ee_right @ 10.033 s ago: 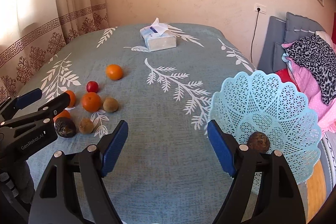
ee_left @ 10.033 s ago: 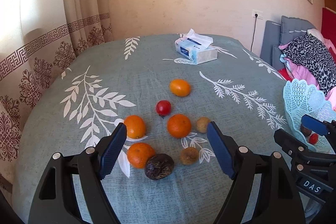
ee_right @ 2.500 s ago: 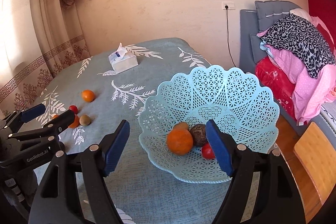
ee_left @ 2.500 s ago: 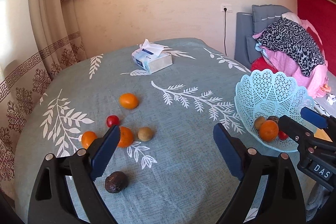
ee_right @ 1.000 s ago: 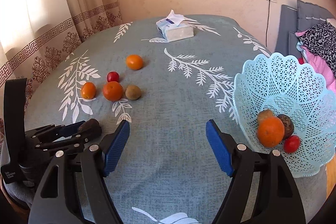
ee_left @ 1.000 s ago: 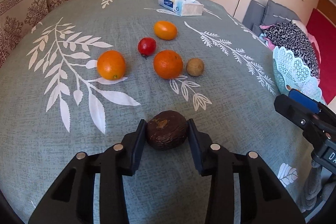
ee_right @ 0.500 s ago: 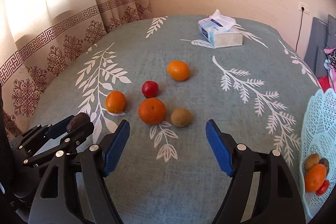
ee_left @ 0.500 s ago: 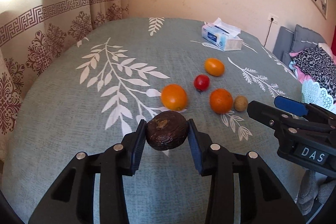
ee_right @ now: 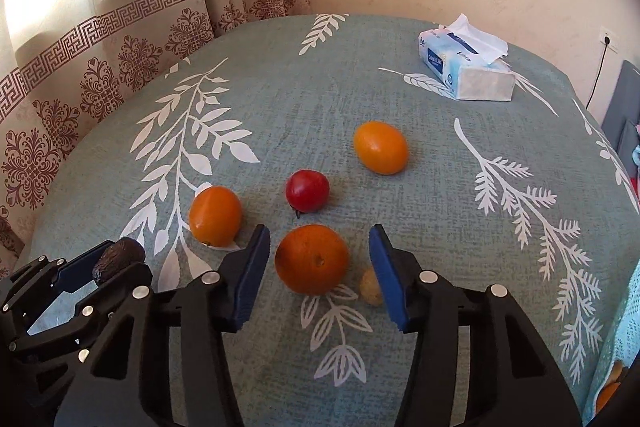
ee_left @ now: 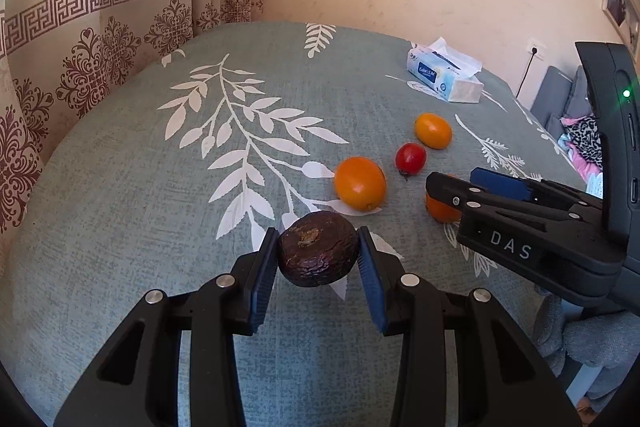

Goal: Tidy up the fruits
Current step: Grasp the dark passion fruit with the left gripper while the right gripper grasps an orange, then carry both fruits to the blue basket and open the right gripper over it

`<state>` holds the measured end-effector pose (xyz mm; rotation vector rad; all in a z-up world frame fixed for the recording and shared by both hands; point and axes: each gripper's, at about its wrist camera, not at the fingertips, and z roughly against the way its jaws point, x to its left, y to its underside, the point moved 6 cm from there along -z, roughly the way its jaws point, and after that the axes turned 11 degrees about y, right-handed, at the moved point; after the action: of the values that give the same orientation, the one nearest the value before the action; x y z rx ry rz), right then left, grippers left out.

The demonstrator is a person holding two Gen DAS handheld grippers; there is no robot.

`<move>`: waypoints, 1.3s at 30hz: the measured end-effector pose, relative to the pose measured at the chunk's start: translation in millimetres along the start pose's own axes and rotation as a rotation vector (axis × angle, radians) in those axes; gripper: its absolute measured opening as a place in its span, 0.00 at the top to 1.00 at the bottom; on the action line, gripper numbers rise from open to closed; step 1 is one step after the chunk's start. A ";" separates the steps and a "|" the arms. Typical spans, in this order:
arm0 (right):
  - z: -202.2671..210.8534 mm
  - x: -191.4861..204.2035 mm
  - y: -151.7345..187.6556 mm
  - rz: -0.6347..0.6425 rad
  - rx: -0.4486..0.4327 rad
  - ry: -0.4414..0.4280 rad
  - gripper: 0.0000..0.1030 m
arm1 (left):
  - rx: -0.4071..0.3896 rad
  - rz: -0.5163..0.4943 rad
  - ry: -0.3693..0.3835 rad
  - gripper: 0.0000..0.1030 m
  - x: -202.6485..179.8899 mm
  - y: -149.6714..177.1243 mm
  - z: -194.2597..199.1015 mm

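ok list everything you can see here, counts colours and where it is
dark wrinkled fruit: 1, brown-black, clamped in the left gripper
oranges: 3, orange, on the tablecloth; one sits between the right gripper's pads
red fruit: 1, red, among the oranges
small brownish fruit: 1, tan, beside the near orange
tissue box: 1, white and blue, far side of the table
tablecloth: 1, grey-green with white leaves
curtain: 1, beige with brown pattern, behind the table
basket: 1, pale blue, right edge
left gripper: shut on the fruit
right gripper: closing, pads not touching yet
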<state>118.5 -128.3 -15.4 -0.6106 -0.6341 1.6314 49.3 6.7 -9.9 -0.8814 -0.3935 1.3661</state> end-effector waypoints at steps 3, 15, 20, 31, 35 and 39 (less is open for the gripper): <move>-5.4 7.7 2.7 0.023 0.012 -0.012 0.49 | 0.000 0.002 0.002 0.62 0.0 0.3 -0.3; -4.5 8.5 11.0 0.027 0.020 0.008 0.61 | -0.006 -0.002 0.000 0.62 -1.0 0.4 0.7; 3.3 2.1 14.4 -0.003 0.017 0.008 0.61 | -0.011 -0.007 -0.005 0.62 -1.7 0.3 1.7; 33.8 -10.6 20.0 -0.052 -0.023 0.003 0.61 | -0.026 -0.041 -0.022 0.62 -9.2 0.6 6.8; 44.0 -11.9 23.9 -0.057 -0.033 -0.003 0.61 | -0.029 -0.052 -0.024 0.62 -13.0 2.2 9.3; 54.7 -15.2 26.8 -0.066 -0.044 -0.005 0.61 | -0.030 -0.062 -0.025 0.62 -16.5 3.4 11.2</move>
<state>63.6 -150.6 5.4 -0.6115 -0.6884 1.5609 35.7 -5.6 -1.3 -0.8704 -0.4581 1.3179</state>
